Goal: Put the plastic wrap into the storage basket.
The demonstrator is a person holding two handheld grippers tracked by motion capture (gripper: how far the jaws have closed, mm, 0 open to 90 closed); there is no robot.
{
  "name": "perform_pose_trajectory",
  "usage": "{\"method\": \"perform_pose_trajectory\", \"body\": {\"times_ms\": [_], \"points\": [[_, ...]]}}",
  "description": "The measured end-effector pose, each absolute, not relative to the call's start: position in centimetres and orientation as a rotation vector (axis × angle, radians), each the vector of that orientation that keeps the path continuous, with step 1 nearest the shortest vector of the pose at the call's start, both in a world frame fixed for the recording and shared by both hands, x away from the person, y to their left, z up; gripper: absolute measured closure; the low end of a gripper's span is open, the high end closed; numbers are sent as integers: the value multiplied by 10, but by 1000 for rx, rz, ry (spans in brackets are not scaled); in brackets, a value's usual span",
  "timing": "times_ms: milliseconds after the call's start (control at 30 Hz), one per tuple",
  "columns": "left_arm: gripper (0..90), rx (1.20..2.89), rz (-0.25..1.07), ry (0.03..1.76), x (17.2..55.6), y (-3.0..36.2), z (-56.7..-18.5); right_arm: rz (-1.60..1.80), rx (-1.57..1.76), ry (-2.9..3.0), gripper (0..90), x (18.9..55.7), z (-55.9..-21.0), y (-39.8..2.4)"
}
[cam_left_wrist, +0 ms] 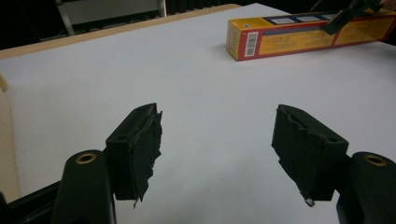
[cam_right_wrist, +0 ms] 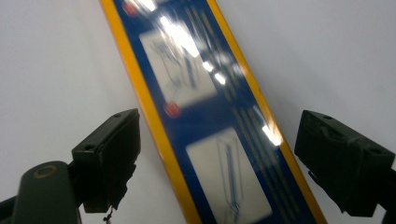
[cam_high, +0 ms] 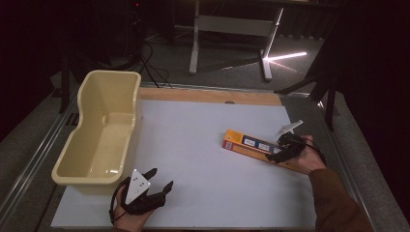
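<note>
A cream tub (cam_high: 99,133) sits at the left of the high view on the white surface (cam_high: 203,164), well apart from the box (cam_high: 254,145) at right centre. Nothing lies between them. The right tongs (cam_high: 279,146) hang over the box, jaws wide, pads off its sides. The left tongs (cam_high: 161,179), lower left, gape with nothing between them.

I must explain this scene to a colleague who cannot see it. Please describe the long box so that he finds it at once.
On the white table top, look right, away from the cream plastic tub at the left edge. There lies the long narrow box, flat, under the open right gripper. It alone is orange-yellow, with a dark blue top face and a barcode on its end.
</note>
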State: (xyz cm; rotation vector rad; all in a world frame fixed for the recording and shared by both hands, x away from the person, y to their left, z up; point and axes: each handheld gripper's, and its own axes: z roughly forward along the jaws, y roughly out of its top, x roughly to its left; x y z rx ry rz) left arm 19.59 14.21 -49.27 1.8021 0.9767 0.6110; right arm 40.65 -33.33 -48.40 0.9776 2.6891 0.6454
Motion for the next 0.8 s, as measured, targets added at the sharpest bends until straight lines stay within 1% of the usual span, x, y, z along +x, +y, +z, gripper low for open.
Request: {"method": "perform_pose_trajectory", "body": {"times_ms": [67,267,533,600,667,700,800], "points": [[322,1805,609,975,196,142,-493,618,987,2700,179,407,-486,-335],[321,1811,605,971,196,140,-494,577,1022,2699,189,405,-487,-333],[321,1812,605,968,196,140,-493,518,1162,2765,241,401,-480,-320],[321,1813,605,969,197,140,-493,506,1203,2806,278,398,-477,-315],[321,1811,603,971,197,139,-494,504,1166,2859,331,390,-475,-305],[321,1811,603,971,197,139,-494,497,1143,2876,344,386,-474,-299],[321,1813,601,968,196,139,-494,443,1007,2901,354,376,-472,-282]]}}
